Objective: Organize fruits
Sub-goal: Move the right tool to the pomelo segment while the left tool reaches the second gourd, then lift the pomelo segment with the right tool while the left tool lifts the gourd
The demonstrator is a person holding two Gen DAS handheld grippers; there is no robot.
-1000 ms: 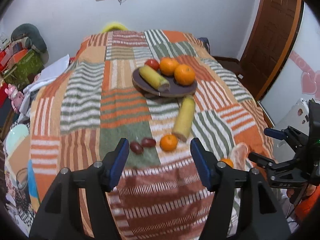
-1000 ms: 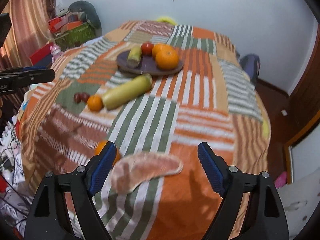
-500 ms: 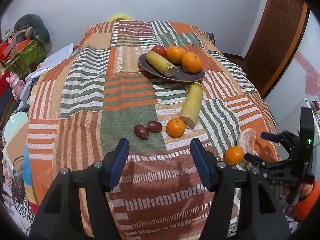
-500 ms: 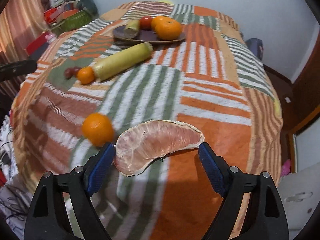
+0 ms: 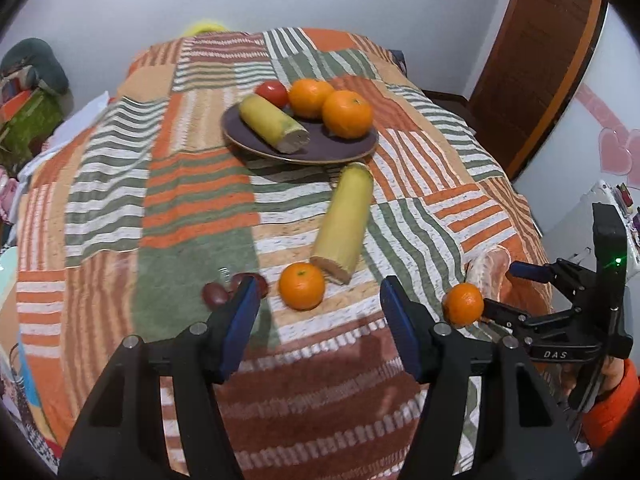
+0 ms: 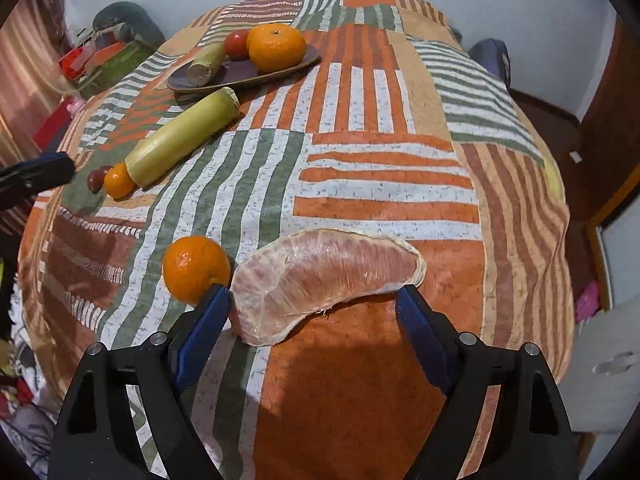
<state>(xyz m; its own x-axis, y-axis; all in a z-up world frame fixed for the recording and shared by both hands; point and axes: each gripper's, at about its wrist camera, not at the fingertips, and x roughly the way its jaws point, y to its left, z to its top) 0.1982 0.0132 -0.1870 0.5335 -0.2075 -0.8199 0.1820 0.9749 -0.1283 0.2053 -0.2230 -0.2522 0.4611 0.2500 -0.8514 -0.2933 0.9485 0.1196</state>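
The right gripper [image 6: 314, 304] had its blue fingers [image 6: 204, 320] spread wide, one on each side of the big pink fruit slice [image 6: 324, 280]. The slice lay flat on the striped blanket [image 6: 384, 168], and its ends came close to both fingers. I could not tell if they touched it. A small orange [image 6: 196, 268] sat just beside the slice, right at the left finger.

The left gripper [image 5: 316, 312] was open wide too and held nothing. Another orange [image 5: 301, 285] lay on the blanket between its fingertips and a bit past them. Two little dark red fruits [image 5: 218, 292] sat by its left finger, which hid part of one. A long yellow-green stalk [image 5: 344, 228] lay with its cut end next to that orange and its other end near the plate [image 5: 320, 148].

On the plate were a shorter stalk [image 5: 272, 122], a tomato [image 5: 272, 92] and two big oranges [image 5: 347, 114]. The oranges sat side by side, with the tomato just behind them.

In the left view, the right gripper showed at the blanket's right edge, by the slice.
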